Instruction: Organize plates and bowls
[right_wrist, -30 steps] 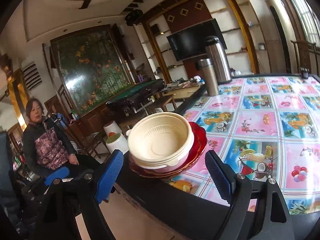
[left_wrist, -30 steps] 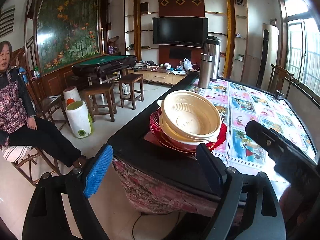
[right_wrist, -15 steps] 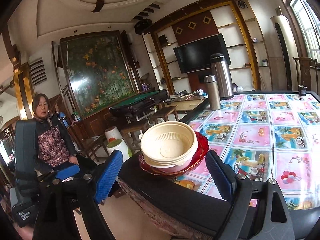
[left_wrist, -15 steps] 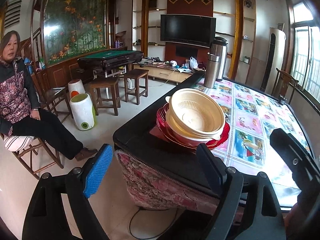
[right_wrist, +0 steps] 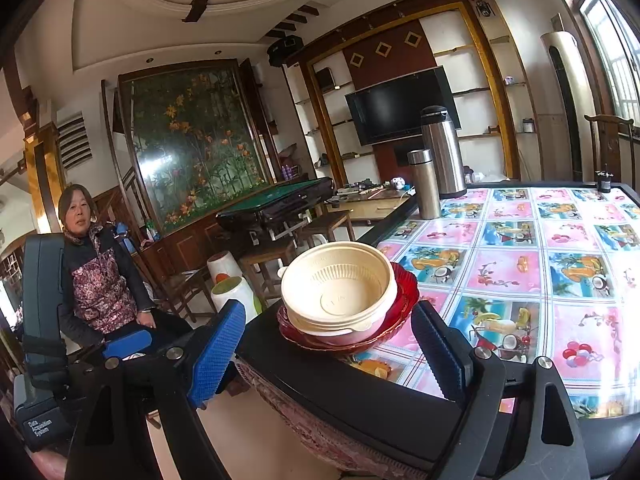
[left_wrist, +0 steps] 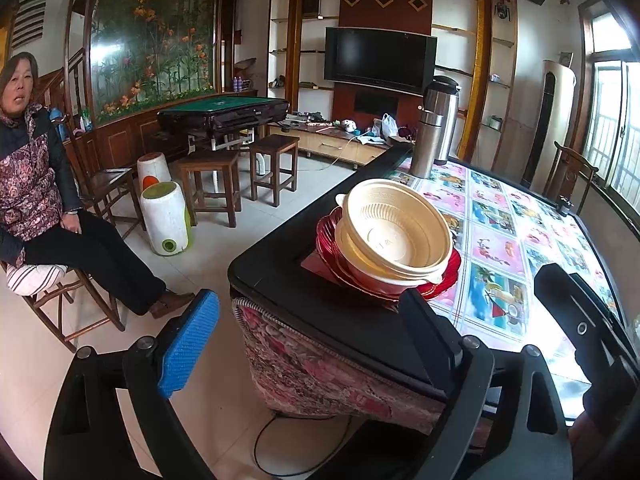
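Now both grippers — left [left_wrist: 308,336], right [right_wrist: 332,352] — gape empty, short of the bowl stack [right_wrist: 340,292] at the table corner [left_wrist: 256,276].

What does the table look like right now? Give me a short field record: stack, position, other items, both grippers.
stack: cream bowls nested and tilted, on a pinkish bowl, on red plates
position: near corner of the table, by its black edge
other items: two steel flasks at the far edge
left gripper: open, empty, short of the stack
right gripper: open, empty, short of the stack
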A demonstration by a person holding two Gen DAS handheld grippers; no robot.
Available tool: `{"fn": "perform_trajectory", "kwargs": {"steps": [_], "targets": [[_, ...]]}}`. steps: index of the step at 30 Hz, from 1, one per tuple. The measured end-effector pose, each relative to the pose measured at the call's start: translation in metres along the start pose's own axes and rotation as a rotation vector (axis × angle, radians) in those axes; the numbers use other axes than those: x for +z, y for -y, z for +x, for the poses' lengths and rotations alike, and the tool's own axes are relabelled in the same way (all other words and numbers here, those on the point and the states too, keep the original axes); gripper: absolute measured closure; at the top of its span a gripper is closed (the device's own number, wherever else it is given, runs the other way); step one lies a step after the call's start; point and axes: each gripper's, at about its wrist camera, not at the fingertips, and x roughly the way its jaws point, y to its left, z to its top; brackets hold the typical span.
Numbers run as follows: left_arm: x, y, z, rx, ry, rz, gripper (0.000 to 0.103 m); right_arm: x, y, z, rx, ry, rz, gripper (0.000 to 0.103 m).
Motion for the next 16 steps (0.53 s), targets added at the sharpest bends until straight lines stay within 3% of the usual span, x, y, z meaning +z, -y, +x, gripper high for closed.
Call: {"fn": "perform_trajectory", "kwargs": {"steps": [16], "targets": [[0.001, -0.003, 0.009, 0.053, 0.023, -0.007, 0.011, 0.002, 0.018, 0.021, -0.004, -0.035, 0.072, 0.016]]}}
